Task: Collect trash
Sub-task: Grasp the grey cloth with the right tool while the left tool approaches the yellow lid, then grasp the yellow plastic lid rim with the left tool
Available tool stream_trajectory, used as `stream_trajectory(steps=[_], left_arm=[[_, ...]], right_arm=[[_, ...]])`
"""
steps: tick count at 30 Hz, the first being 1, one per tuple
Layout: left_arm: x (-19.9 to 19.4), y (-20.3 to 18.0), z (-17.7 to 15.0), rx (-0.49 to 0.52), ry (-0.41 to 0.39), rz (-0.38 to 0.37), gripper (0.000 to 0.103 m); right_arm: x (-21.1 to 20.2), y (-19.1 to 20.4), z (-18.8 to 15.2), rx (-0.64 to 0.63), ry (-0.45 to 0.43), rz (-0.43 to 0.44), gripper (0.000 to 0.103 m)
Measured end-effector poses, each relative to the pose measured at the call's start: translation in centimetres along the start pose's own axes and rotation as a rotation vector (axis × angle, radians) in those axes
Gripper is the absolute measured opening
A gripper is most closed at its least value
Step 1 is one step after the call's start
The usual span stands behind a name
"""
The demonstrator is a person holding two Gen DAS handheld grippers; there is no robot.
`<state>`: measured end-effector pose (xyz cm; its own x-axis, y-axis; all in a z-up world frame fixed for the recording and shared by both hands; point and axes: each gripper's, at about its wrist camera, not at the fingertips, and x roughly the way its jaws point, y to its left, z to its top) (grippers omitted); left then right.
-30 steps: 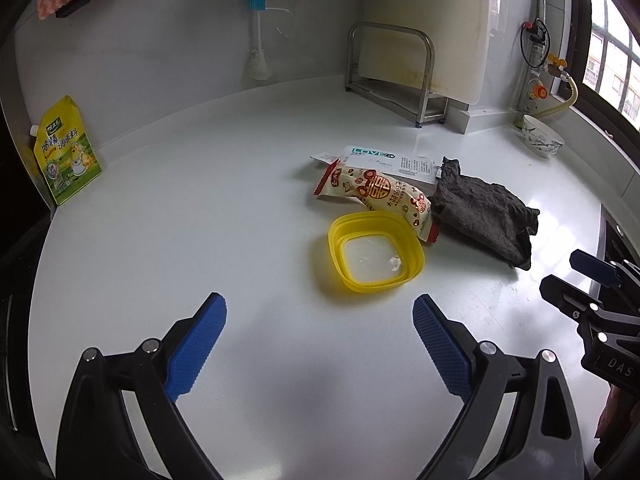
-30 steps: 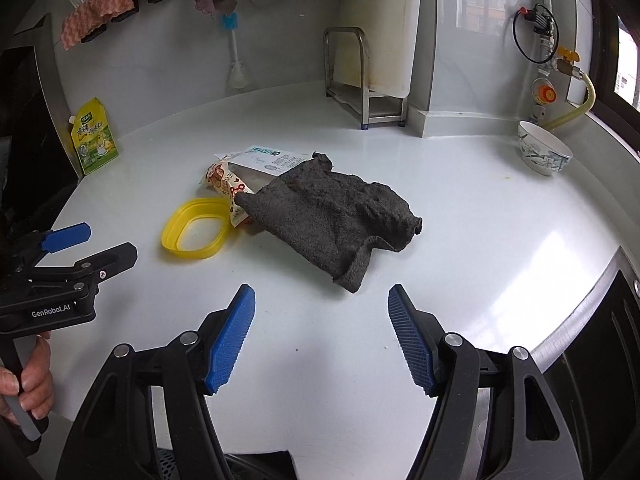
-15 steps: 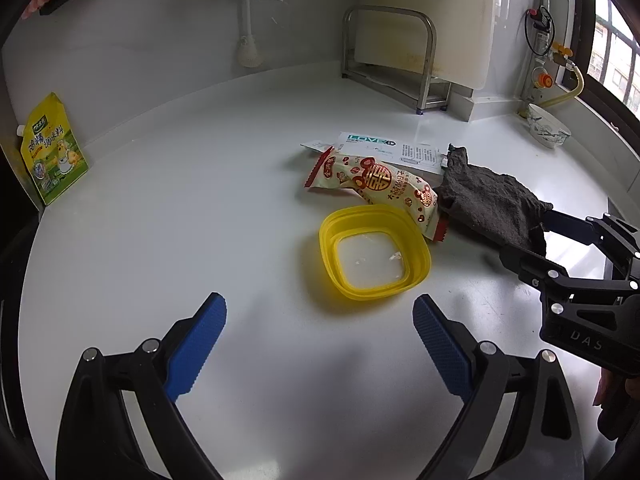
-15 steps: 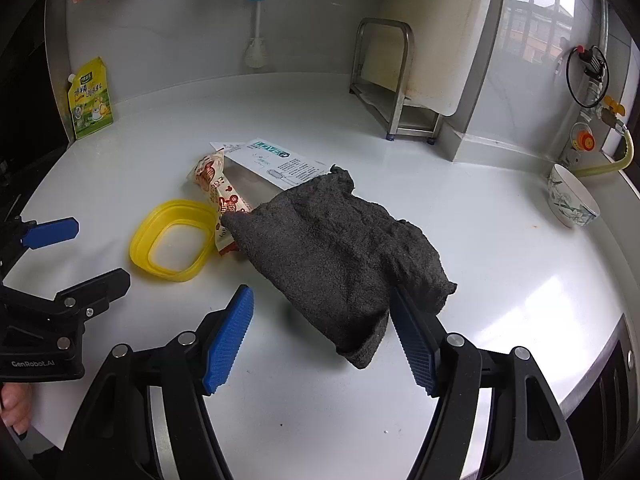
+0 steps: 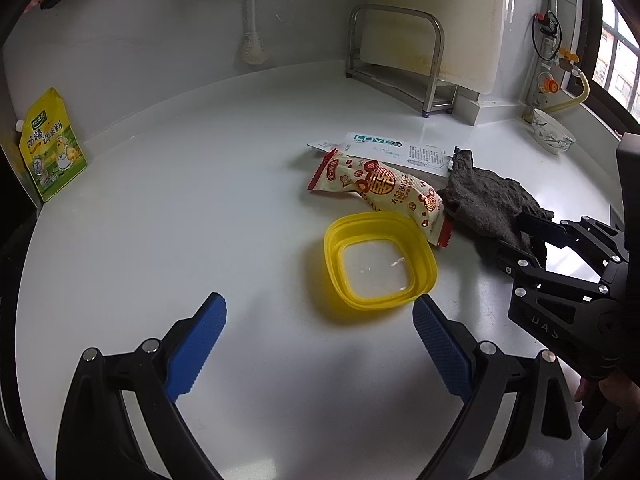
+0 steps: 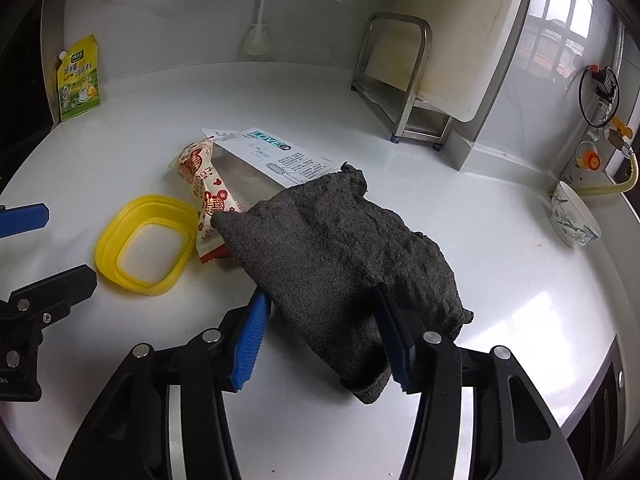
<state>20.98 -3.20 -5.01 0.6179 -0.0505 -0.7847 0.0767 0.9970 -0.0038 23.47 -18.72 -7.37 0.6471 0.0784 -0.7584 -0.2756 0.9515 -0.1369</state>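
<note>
A dark grey rag [image 6: 340,248] lies on the white counter; it also shows in the left wrist view [image 5: 488,200]. My right gripper [image 6: 320,340] is open with its blue fingers on either side of the rag's near end. A red-and-cream snack wrapper [image 5: 384,192] and a flat white-and-teal package [image 5: 392,148] lie left of the rag. A yellow lid [image 5: 380,264] sits in front of them. My left gripper [image 5: 316,340] is open and empty, just short of the lid.
A yellow-green seasoning pouch [image 5: 52,148] leans at the far left wall. A steel rack with a cutting board [image 5: 404,52] stands at the back. A patterned bowl [image 6: 572,220] sits at the right near a gas valve. A bottle brush [image 5: 252,24] hangs on the wall.
My right gripper has moved forward until its fingers straddle the rag's near end. My left gripper has moved closer to the yellow lid. Both stay open.
</note>
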Motion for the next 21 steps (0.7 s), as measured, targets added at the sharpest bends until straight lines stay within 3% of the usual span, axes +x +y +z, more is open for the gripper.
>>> stream_trajectory(steps=[1,3,4,15,21], left_arm=[[0.0,-0.1,0.0,0.000,0.002,-0.003,0.093],[0.2,-0.3,0.0,-0.001,0.005,-0.006,0.093],[0.3,-0.5,0.0,-0.002,0.008,-0.007,0.093],[1.7,-3.4,0.3,0.021,0.029,0.014,0.093],[3.1,-3.9,0.7,0.013,0.046,0.058,0.093]], right_arm=[[-0.1,-0.1,-0.1,0.010,-0.003,0.010,0.037],[-0.5,-0.6,-0.3,0.044,-0.002,0.056,0.015],[-0.7,-0.9,-0.4,0.064,-0.006,0.066,0.013],[-3.5,-5.5,-2.8,0.355,-0.049,0.139,0.007],[-4.2,-6.9,-3.9,0.411,-0.075,0.162,0.006]])
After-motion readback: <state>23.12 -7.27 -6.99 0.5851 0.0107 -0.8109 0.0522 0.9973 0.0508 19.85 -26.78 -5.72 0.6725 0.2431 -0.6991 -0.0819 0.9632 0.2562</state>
